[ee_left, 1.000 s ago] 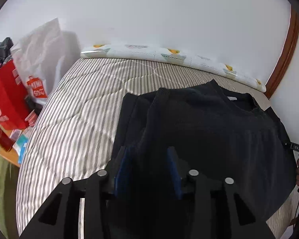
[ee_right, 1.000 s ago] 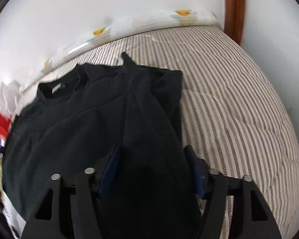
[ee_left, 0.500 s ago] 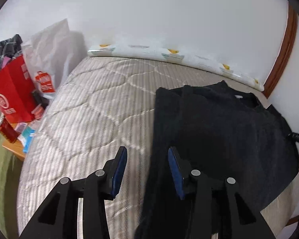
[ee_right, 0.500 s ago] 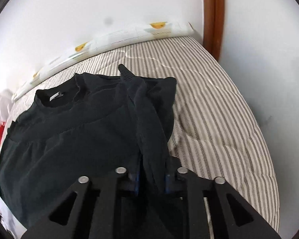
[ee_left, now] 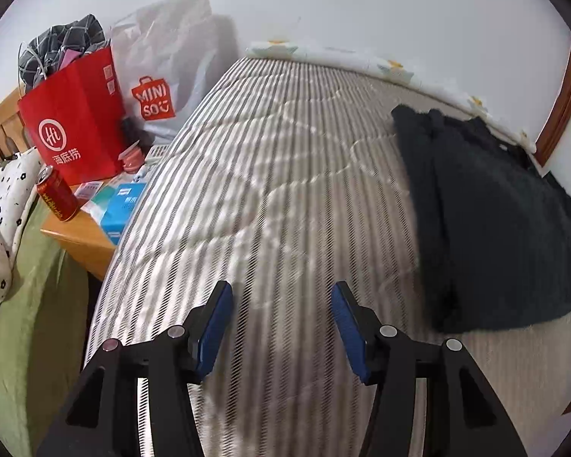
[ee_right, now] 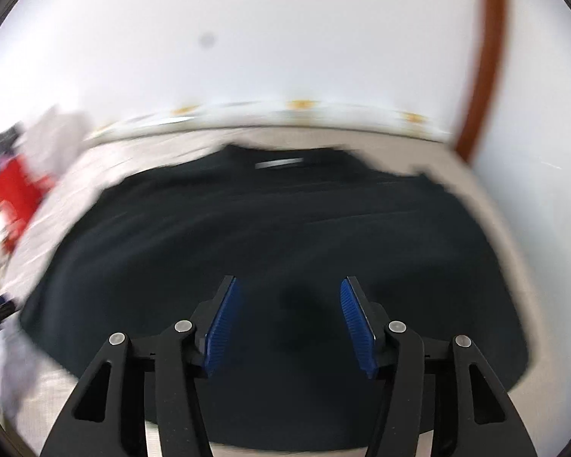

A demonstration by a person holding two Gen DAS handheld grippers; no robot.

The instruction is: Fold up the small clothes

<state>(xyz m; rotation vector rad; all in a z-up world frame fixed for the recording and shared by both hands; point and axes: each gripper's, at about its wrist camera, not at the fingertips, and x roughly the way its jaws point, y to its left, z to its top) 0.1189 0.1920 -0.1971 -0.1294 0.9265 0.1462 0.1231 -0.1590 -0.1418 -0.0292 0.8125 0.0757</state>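
Observation:
A black sweater [ee_left: 487,221] lies flat on the striped mattress [ee_left: 278,198], at the right of the left wrist view. My left gripper [ee_left: 281,297] hovers over bare mattress to the sweater's left. Its jaws are opening and nothing is between them. In the blurred right wrist view the sweater [ee_right: 270,236] fills the middle, its collar label toward the wall and both sides folded inward. My right gripper [ee_right: 289,293] hangs above the sweater's near part. Its jaws are opening too, and the blue pads [ee_right: 224,316] hold no cloth.
A wooden bedside table [ee_left: 83,236] left of the bed carries a red paper bag [ee_left: 72,122], a white plastic bag [ee_left: 163,68], a red can [ee_left: 57,198] and a blue box [ee_left: 122,209]. A patterned sheet [ee_left: 361,61] lines the wall. A brown door frame [ee_right: 487,57] stands at the right.
Both grippers let go of the sweater's folded sides. The left one slid left onto bare mattress and spread wider. The right one shut on the sleeve, then released it and swung over the sweater's middle.

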